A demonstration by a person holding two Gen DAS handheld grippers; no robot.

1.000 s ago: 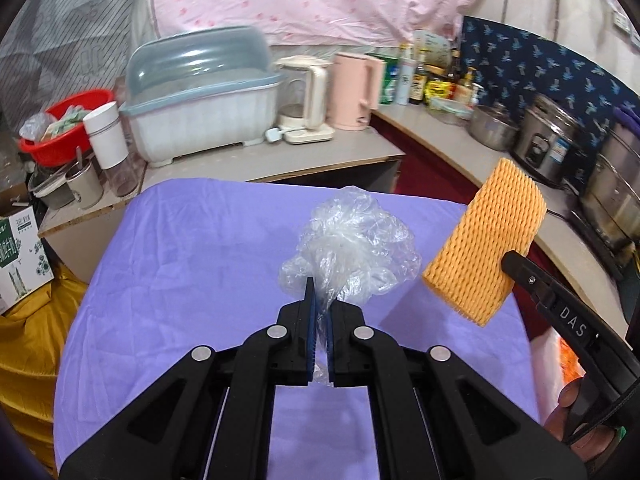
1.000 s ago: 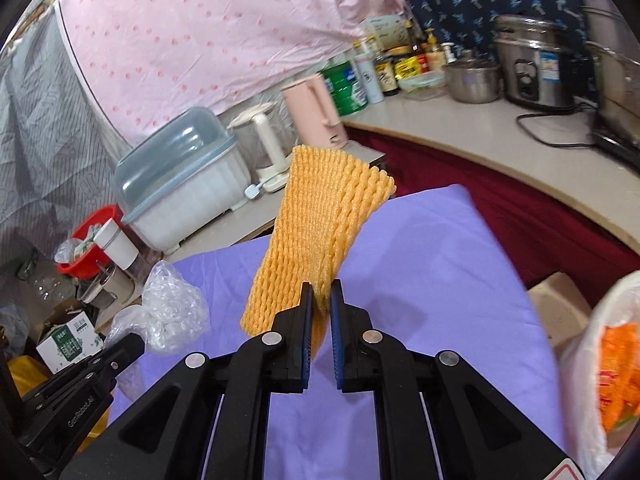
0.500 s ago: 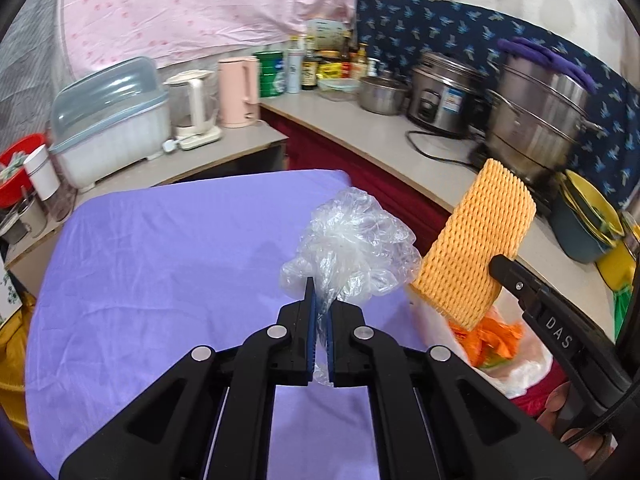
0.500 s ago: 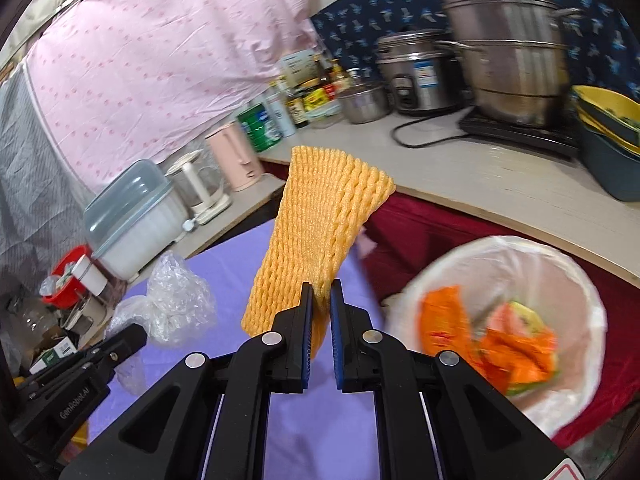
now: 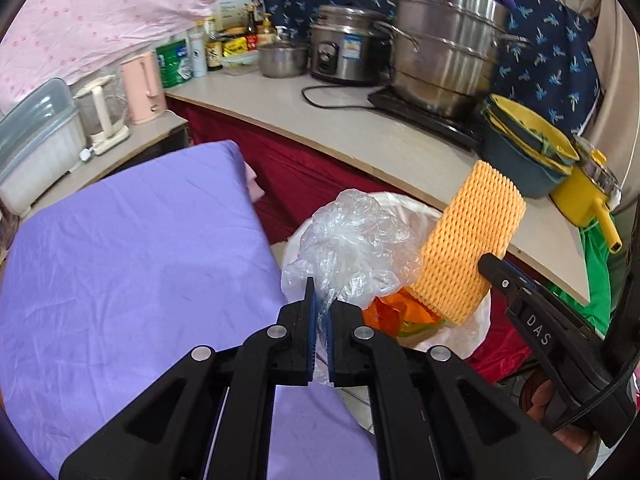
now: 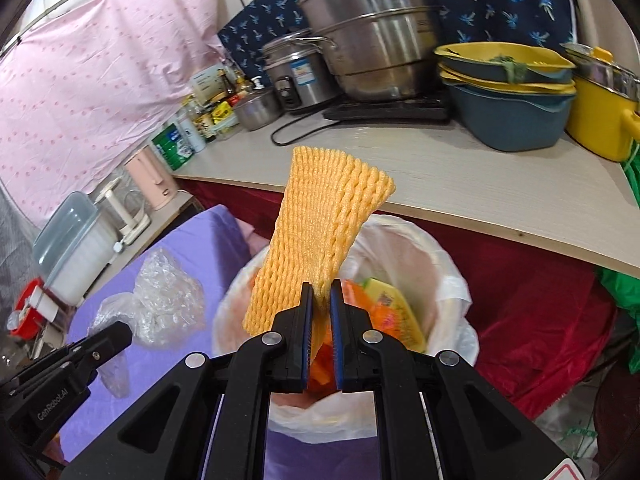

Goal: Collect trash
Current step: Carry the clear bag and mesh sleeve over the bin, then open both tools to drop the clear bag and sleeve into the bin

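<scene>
Pinching a crumpled clear plastic bag [image 5: 352, 248] between its blue-padded fingers [image 5: 312, 332], the left tool [image 5: 320, 332] sits at the lower centre of its own view, the bag bulging upward from the tips. The bag hangs over the near rim of a white-lined trash bin [image 5: 472, 332], beside the edge of a purple cloth [image 5: 132, 272] that fills the lower left of the frame. In the right wrist view the same bag [image 6: 160, 300] shows at the middle left, over the cloth [image 6: 132, 360] and just beside the bin.

The right tool [image 6: 320, 332] is pressed together on the lower end of an orange foam net sleeve [image 6: 316, 248], which stands up and fans out toward the centre of the frame, directly above the bin [image 6: 448, 272]. Orange scraps and a yellow packet [image 6: 392, 312] lie inside the liner. In the left wrist view the sleeve [image 5: 468, 240] appears at the middle right, over the bin's far side.

Behind, a pale counter [image 6: 460, 176] carries a steel steamer pot [image 6: 368, 32], a rice cooker [image 6: 296, 76] and stacked blue-and-yellow basins [image 6: 512, 96].
</scene>
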